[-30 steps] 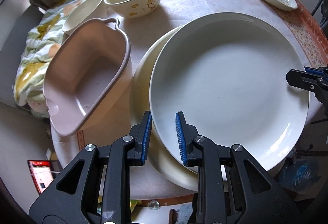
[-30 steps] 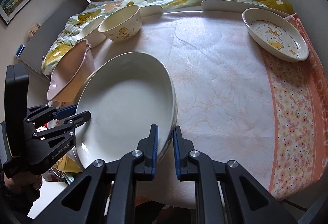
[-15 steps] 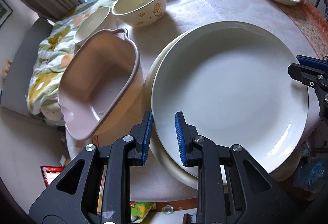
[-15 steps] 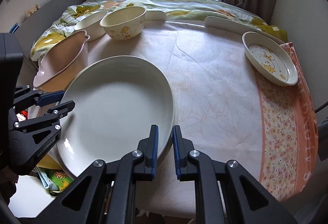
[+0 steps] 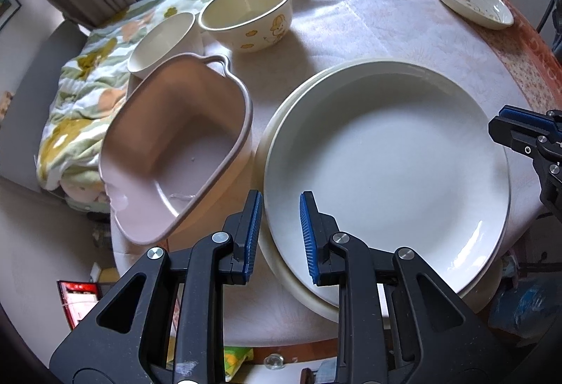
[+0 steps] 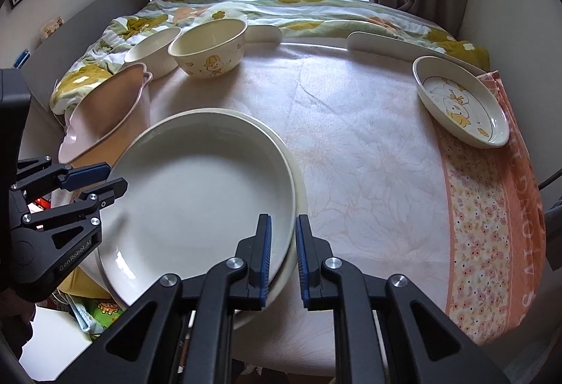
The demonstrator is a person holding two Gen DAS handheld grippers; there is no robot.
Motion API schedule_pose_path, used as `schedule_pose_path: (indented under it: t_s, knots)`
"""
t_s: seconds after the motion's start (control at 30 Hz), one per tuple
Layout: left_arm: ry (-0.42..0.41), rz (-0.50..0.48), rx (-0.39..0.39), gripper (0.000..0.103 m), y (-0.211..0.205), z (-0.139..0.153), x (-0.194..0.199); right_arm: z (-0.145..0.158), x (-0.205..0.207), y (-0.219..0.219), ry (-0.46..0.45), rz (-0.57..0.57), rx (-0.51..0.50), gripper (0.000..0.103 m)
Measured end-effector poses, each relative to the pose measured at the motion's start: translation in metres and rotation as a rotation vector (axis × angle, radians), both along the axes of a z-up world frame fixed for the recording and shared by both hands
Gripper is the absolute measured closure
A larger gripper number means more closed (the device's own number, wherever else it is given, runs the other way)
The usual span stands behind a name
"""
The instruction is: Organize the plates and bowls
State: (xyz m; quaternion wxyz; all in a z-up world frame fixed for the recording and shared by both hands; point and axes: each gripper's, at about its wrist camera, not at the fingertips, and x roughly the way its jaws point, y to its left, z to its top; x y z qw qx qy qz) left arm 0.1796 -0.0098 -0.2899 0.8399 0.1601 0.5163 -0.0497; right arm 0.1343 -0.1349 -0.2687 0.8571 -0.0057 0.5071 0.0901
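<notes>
We see the white plate (image 5: 386,170) atop a cream plate (image 6: 298,187) on the table (image 6: 368,156). The left gripper (image 5: 279,236) and right gripper (image 6: 282,257) each appear clamped on its opposite rims.

A large white plate (image 5: 386,166) is seen at the centre right of the left view, stacked on a cream plate (image 5: 298,289) whose rim shows along its left and lower edge. At upper centre a cream bowl (image 5: 246,17) printed with a duckling stands upright, a plain cream bowl (image 5: 163,40) touching its left. A small duck-patterned dish (image 6: 460,101) lies at the right view's upper right.
</notes>
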Motion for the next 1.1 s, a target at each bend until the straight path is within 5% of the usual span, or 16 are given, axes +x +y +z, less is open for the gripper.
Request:
schedule_pose_path:
  t_s: [0.27, 0.3, 0.33, 0.37, 0.4, 0.43, 0.63, 0.83, 0.93, 1.1]
  knots:
    - [-0.114, -0.034, -0.117, 0.076, -0.001, 0.073, 0.010, 0.053, 0.005, -0.028, -0.080, -0.086, 0.071, 0.090]
    - [-0.140, -0.048, -0.134, 0.052, -0.004, 0.085, 0.012, 0.060, 0.006, -0.035, -0.092, -0.107, 0.080, 0.090]
    - [-0.162, -0.062, -0.148, 0.015, -0.007, 0.095, 0.015, 0.069, 0.006, -0.043, -0.108, -0.129, 0.086, 0.081]
    - [-0.192, -0.077, -0.165, 0.003, -0.010, 0.106, 0.017, 0.077, 0.005, -0.050, -0.122, -0.146, 0.082, 0.056]
    - [-0.238, -0.102, -0.194, 0.001, -0.015, 0.120, 0.018, 0.085, 0.004, -0.057, -0.137, -0.164, 0.079, 0.037]
    - [-0.258, -0.127, -0.215, 0.000, -0.020, 0.129, 0.021, 0.093, 0.002, -0.065, -0.157, -0.184, 0.084, 0.003]
    - [-0.229, -0.290, -0.325, 0.001, -0.072, 0.161, 0.062, 0.140, -0.018, -0.124, -0.272, -0.321, 0.114, 0.000]
    - [-0.129, -0.382, -0.411, 0.001, -0.127, 0.166, 0.122, 0.156, -0.015, -0.182, -0.242, -0.446, 0.082, 0.000]
    - [-0.076, -0.398, -0.427, 0.001, -0.156, 0.151, 0.152, 0.148, -0.006, -0.214, -0.271, -0.543, 0.102, 0.000]
    - [0.037, -0.433, -0.407, 0.001, -0.212, 0.101, 0.203, 0.092, 0.036, -0.246, -0.148, -0.569, 0.219, 0.000]
